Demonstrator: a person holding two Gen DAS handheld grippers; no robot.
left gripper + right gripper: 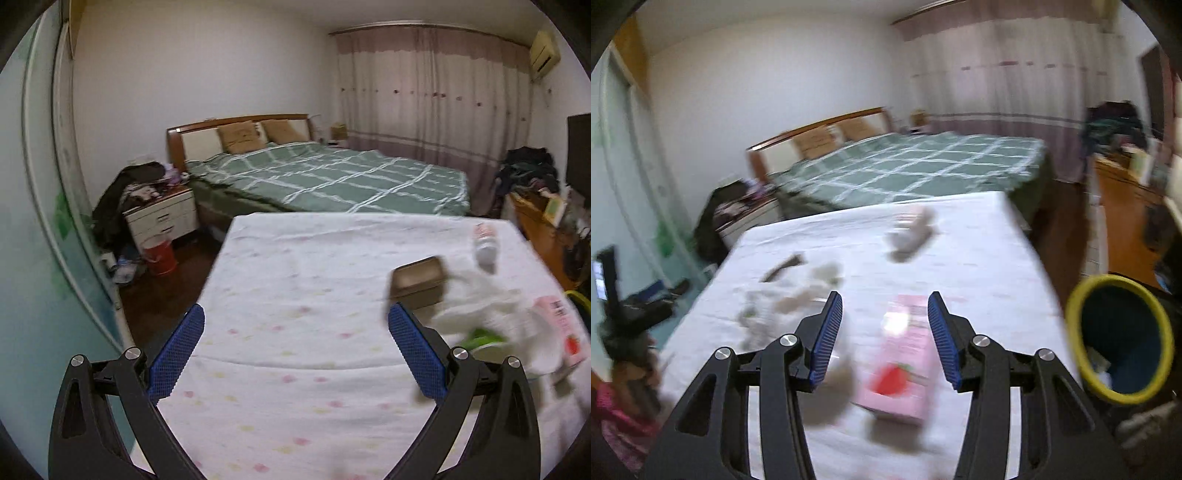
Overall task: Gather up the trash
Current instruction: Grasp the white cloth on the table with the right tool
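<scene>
Both tongs spread wide, empty: left tongs [295, 350], right tongs [885, 339] over pink carton [905, 354]; bin [1075, 325] beside table edge.

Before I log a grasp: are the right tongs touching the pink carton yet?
Apart. The right wrist view shows the right tongs open, with white cloth visible between each blue pad and the pink carton lying on the table.

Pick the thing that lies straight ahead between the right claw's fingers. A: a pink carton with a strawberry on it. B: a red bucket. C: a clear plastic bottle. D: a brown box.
A: in the right wrist view the pink carton lies on the white cloth, in line with the open right claw, which holds nothing.
</scene>
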